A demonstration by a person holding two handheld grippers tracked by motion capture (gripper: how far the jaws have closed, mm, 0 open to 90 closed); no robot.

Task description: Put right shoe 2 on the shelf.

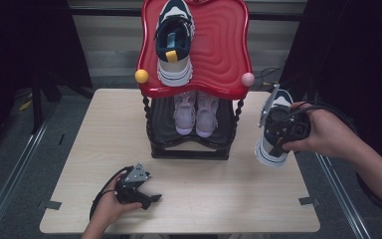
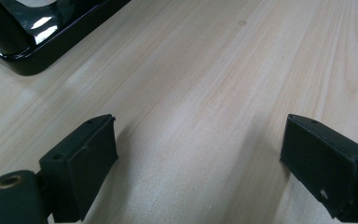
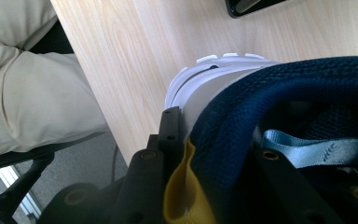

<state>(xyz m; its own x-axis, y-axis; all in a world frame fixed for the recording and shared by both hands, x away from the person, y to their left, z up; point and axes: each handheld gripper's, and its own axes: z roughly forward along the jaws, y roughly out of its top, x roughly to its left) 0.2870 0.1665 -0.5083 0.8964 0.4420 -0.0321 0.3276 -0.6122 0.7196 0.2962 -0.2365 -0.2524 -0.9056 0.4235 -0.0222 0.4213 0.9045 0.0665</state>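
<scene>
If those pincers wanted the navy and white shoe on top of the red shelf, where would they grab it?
Probably at the heel collar of the navy and white sneaker, beside its yellow pull tab. The heel faces the person and the opening faces up, so one jaw could slip inside from above and the other press outside. The right gripper holds the matching sneaker that way.

a pair of pale pink sneakers sits on the black lower shelf at 12 o'clock. yellow knob at 11, pink knob at 1, above the wooden table.
</scene>
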